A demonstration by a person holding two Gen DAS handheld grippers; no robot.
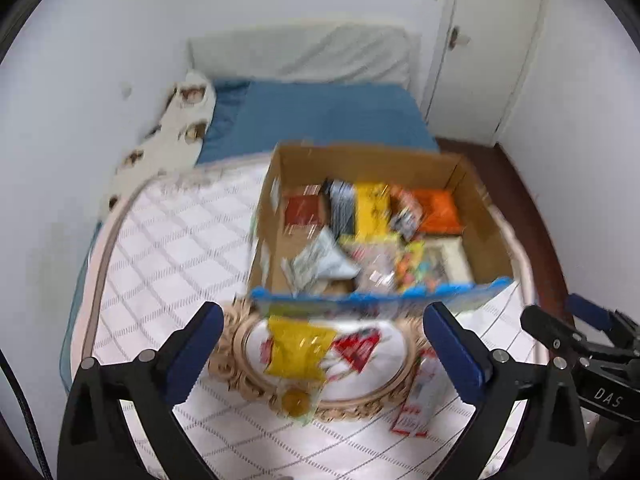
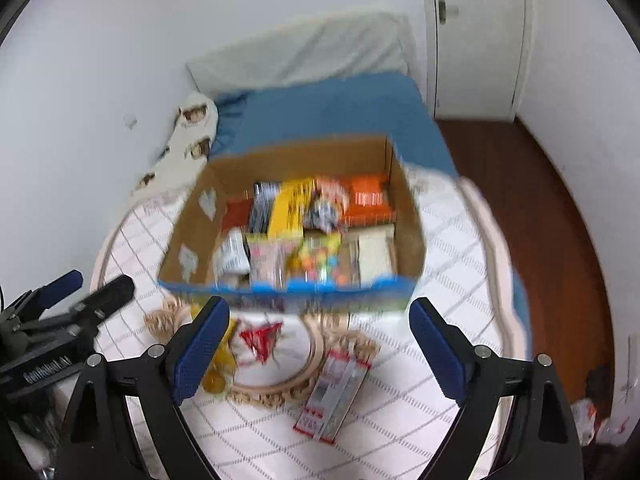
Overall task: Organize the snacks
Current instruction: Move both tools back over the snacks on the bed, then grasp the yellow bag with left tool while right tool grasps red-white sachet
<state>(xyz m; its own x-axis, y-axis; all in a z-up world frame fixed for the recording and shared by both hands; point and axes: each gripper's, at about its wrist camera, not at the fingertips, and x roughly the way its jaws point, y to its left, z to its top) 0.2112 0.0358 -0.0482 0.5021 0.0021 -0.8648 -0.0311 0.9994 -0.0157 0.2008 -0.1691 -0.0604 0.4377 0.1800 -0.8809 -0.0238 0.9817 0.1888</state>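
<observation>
A cardboard box [image 1: 280,184] [image 2: 192,216] with a blue front edge stands on the quilted bed, packed with several snack packs. In front of it lies an ornate beige tray [image 1: 236,340] [image 2: 280,392] holding a yellow packet [image 1: 298,346] and a red-and-white packet [image 1: 358,346] [image 2: 260,338]. A flat red-edged packet [image 1: 418,404] [image 2: 334,396] lies to the tray's right. My left gripper [image 1: 324,348] hangs open above the tray, nothing between its fingers. My right gripper [image 2: 320,352] is open too, over the tray's right part and the flat packet.
The white quilted cover [image 1: 168,248] lies over a blue sheet [image 1: 320,116]. A white pillow [image 1: 304,52] leans at the head. A wall runs along the left, a white door [image 1: 492,48] and brown floor [image 2: 520,184] lie to the right.
</observation>
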